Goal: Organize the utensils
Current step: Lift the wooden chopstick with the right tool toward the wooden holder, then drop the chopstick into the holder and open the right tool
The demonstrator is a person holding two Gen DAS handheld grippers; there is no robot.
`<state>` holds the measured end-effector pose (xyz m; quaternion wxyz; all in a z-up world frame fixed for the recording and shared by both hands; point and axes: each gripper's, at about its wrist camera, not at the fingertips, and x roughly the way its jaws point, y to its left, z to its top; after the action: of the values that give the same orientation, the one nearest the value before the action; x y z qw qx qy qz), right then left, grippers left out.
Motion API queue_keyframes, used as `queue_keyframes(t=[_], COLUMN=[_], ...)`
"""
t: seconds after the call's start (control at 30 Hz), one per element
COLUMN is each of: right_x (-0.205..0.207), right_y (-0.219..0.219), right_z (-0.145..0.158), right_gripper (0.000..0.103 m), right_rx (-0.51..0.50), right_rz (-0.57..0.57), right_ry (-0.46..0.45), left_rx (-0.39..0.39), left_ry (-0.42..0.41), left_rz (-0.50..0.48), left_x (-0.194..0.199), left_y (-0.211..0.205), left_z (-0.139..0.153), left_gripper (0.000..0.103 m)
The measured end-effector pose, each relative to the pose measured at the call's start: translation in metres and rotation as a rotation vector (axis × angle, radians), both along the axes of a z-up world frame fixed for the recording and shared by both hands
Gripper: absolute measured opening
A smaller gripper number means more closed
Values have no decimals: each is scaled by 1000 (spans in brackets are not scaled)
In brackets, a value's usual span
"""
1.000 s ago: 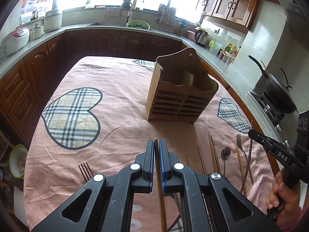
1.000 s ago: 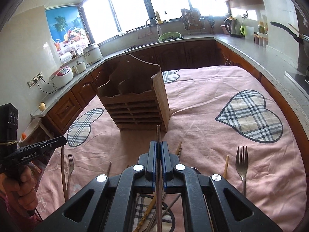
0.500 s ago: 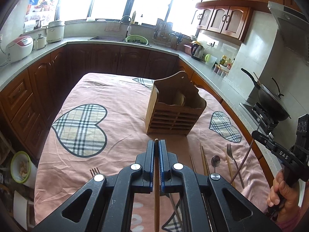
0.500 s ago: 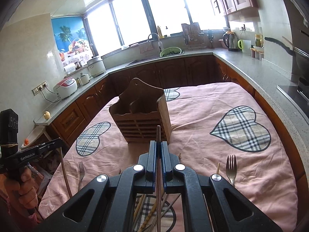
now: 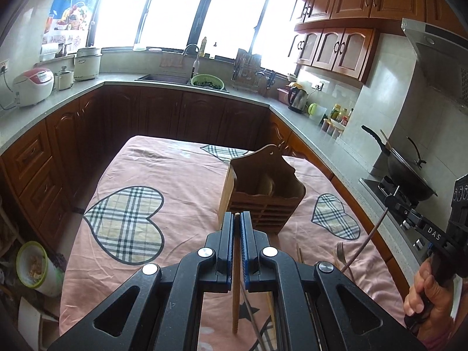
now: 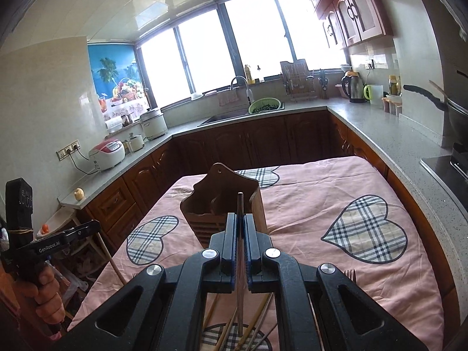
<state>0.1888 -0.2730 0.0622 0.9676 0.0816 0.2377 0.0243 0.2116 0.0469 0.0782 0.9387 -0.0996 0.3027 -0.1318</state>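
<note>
Chopsticks ride in both claws: the left claw (image 5: 237,216) is clenched on a wooden chopstick (image 5: 235,278), the right claw (image 6: 240,218) on a darker chopstick (image 6: 240,263). Ahead, the wooden utensil holder (image 5: 263,201) stands upright on the pink-clothed counter (image 5: 181,204); a fork (image 5: 340,251) lies nearby.

Daylight pouring through the windows (image 5: 181,8) at upper centre, panes blown out white, soft shadows on the pink tablecloth (image 5: 187,181), cabinets dim, strong fisheye bending and dark vignette at the corners, overall sharp focus
</note>
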Motion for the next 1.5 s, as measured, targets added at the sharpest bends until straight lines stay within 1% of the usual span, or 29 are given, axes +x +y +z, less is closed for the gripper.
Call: queue_keyframes(t=[0.23,0.47,0.6,0.73,0.87,0.93,1.03,1.17,1.3,1.37,1.47,1.5], right_x=[18,43,62,82,102,112,131,152,162,167,172,174], right_y=[3,-3,-7,-13,-17,-19,-21,-26,-31,-33,-33,-32], right_z=[8,19,31,50,64,64,52,22,-10,-23,-36,-39], right_gripper=[4,4,4,4,4,4,4,4,4,4,4,4], right_rx=[5,46,75,91,96,91,92,99,114,133,147,149], right_rz=[10,-7,-14,-33,-58,-70,-85,-112,-142,-147,-146,-143], right_ry=[-29,-75,-111,-171,-224,-236,-222,-189,-172,-154,-141,-131], left_rx=[-25,-29,-40,-46,-62,-81,-94,-103,-107,-116,-100,-95], left_ry=[-54,-107,-147,-205,-231,-232,-228,-185,-139,-108,-85,-81], left_rz=[20,29,33,55,81,106,142,178,206,199,189,185], left_x=[10,32,52,79,109,125,143,166,188,199,213,216], left_y=[3,-1,-6,-11,-16,-17,-21,-33,-44,-50,-61,-63], left_z=[14,29,40,52,52,45,24,-17,-57,-74,-88,-88], left_gripper=[3,3,3,3,3,3,3,3,3,3,3,4])
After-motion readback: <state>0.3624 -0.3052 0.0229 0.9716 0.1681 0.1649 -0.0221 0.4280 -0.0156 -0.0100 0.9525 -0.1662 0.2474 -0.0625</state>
